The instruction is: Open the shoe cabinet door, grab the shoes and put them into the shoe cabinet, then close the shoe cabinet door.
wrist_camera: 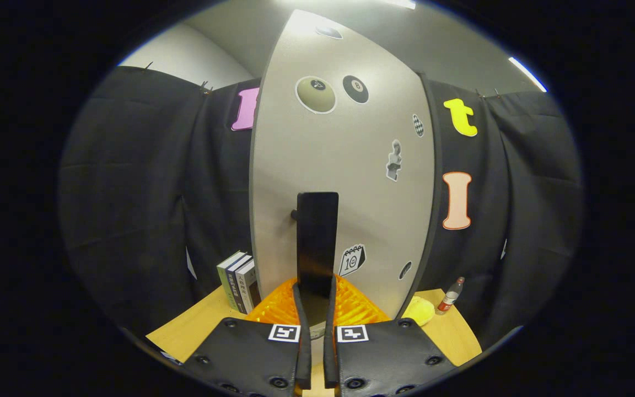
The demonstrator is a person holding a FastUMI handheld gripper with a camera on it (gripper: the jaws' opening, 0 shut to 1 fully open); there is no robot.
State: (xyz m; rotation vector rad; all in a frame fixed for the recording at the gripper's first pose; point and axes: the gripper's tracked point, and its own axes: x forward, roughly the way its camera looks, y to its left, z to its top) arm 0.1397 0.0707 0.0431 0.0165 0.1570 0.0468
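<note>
The shoe cabinet door (350,182) is a tall pale panel with several stickers, standing straight ahead of me. A long black upright handle (317,231) stands off its face on a short post. My gripper (316,289) is shut on the lower end of that handle, one finger pressing each side. The door's dark right edge (426,182) shows against the booth cloth. Whether the door is fully shut or slightly ajar cannot be told from here.
The cabinet stands on a wooden tabletop (185,331). Three upright books (238,281) lean against its left side. To its right lie a yellow soft object (419,310) and a small bottle with a red label (450,296). Black cloth walls close in behind.
</note>
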